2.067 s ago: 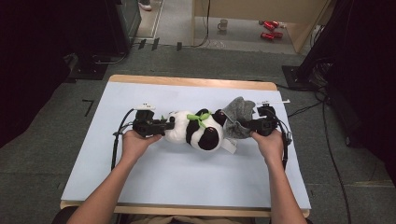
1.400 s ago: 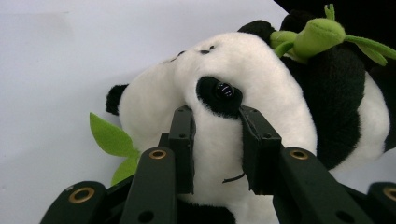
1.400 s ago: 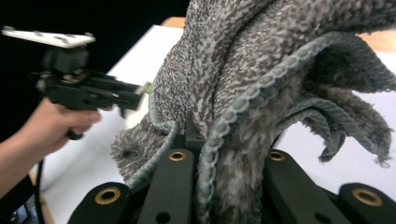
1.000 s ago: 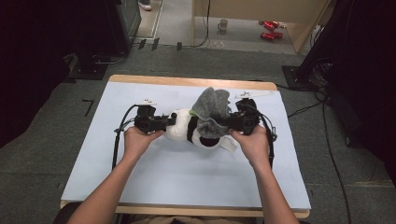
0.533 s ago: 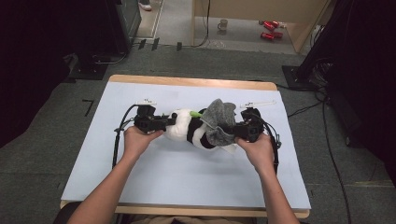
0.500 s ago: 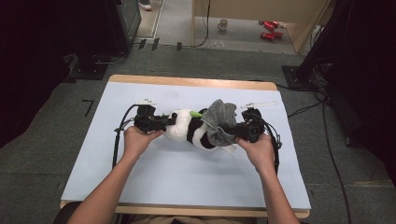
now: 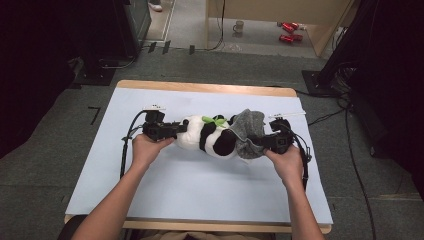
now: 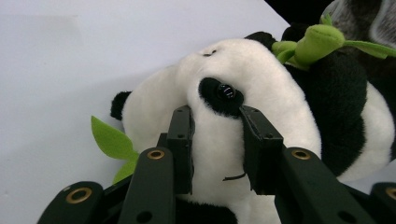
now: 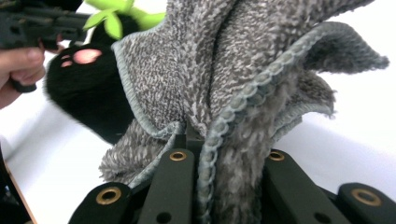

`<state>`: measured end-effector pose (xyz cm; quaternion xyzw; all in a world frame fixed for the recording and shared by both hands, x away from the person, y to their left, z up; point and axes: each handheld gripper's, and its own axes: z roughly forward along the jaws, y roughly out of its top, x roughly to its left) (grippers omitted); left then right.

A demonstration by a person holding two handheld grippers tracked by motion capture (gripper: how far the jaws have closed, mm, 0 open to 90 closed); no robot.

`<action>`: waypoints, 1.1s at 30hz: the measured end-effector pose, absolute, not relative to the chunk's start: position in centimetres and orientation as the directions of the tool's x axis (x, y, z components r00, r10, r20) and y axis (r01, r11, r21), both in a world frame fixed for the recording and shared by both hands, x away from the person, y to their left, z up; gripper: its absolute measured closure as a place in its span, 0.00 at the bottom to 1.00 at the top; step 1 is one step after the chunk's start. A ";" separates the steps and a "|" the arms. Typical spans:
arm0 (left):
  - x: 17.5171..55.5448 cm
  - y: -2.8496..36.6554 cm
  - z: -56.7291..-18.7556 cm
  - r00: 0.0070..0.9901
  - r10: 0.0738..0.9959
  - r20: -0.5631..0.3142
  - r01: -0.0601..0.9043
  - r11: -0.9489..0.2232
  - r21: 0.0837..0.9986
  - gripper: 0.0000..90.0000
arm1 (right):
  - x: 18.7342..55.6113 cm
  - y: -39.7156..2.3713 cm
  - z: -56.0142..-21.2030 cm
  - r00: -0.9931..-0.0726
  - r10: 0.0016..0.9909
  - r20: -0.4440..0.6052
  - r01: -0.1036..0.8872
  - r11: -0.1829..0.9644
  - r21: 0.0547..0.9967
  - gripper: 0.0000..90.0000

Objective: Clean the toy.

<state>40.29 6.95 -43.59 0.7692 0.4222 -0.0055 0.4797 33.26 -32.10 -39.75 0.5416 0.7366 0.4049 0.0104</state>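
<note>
On blue table (image 7: 200, 190), left claw (image 8: 217, 140) pinches panda's (image 7: 207, 137) face; right claw (image 9: 224, 154) clamps grey cloth (image 9: 224, 74).

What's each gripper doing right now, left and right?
Left gripper: closed on the panda toy's head, pads pressing into the plush.
Right gripper: shut on the grey cloth, bunched between its jaws.

Both forearms reach forward; left tongs (image 7: 181, 128) point right, jaws partly closed; right tongs (image 7: 260, 142) point left, clamped
</note>
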 end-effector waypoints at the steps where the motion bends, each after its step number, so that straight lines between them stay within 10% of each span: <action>1: 40.3 6.9 -43.6 0.643 0.646 -0.413 0.654 -0.182 0.734 0.75 | 33.3 -32.4 -39.8 -0.399 0.810 0.431 0.795 0.070 0.603 0.91; 18: 39.6 6.5 -43.4 0.658 0.650 -0.380 0.634 -0.205 0.746 0.75 | 32.0 -29.8 -33.6 -0.544 0.724 0.423 0.660 0.058 0.749 0.91; 33: 39.8 6.8 -43.5 0.678 0.630 -0.379 0.626 -0.224 0.747 0.75 | 33.0 -27.3 -37.2 -0.559 0.717 0.417 0.702 0.142 0.697 0.91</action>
